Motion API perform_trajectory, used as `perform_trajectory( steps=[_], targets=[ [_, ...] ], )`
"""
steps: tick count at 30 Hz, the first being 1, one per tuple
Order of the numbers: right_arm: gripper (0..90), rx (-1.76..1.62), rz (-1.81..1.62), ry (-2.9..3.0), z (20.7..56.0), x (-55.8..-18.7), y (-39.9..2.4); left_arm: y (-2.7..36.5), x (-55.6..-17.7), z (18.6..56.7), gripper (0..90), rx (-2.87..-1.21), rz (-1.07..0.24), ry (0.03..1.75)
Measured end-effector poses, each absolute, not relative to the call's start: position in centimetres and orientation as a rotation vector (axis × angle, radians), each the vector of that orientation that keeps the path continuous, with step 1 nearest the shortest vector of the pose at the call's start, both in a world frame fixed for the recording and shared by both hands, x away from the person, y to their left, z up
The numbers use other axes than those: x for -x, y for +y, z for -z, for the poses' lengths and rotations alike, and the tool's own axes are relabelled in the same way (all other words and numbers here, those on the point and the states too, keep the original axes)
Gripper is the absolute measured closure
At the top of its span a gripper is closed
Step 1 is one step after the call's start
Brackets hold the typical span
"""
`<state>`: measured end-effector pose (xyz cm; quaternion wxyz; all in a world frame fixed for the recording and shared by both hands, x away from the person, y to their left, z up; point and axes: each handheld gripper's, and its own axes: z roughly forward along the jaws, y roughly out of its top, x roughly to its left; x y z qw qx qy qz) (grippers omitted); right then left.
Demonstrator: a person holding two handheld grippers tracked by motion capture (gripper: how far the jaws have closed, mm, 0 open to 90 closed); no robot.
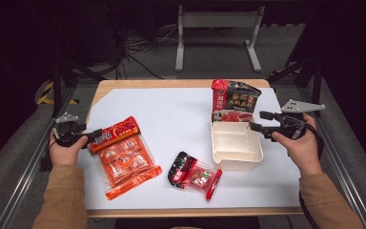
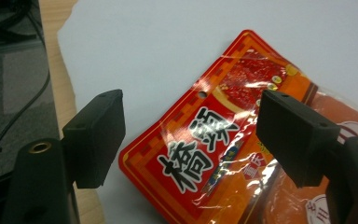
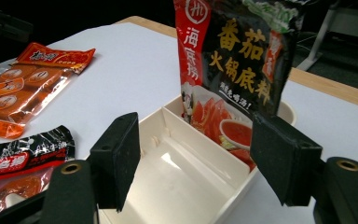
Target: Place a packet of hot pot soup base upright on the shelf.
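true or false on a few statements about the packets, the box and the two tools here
1. The left tool has its jaws open over the top edge of the orange packet. True.
2. The white box has a dark sauce packet standing upright in its far compartment. True.
3. The right tool is clamped on the dark sauce packet. False: its jaws stand open beside the box, gripping nothing.
4. The small black and red packet lies inside the box. False: it lies on the white sheet, nearer the person than the box.
5. The box's near compartment is empty. True.
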<state>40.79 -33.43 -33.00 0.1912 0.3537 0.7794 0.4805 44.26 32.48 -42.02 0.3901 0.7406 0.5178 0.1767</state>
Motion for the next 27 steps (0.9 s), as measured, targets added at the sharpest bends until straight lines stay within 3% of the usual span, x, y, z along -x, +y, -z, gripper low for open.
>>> perform_trajectory(
  steps=[19, 27],
  targets=[
    [33.6, -0.979, -1.361, 2.227, 33.3, -41.1, -32.4, 33.5, -44.9, 43.9, 23.8, -1.88, -0.345, 1.438],
    [33.6, -0.985, -1.365, 2.233, 33.5, -41.1, -32.3, 33.3, -45.2, 44.7, 28.5, -1.908, -0.251, 1.437]
  ],
)
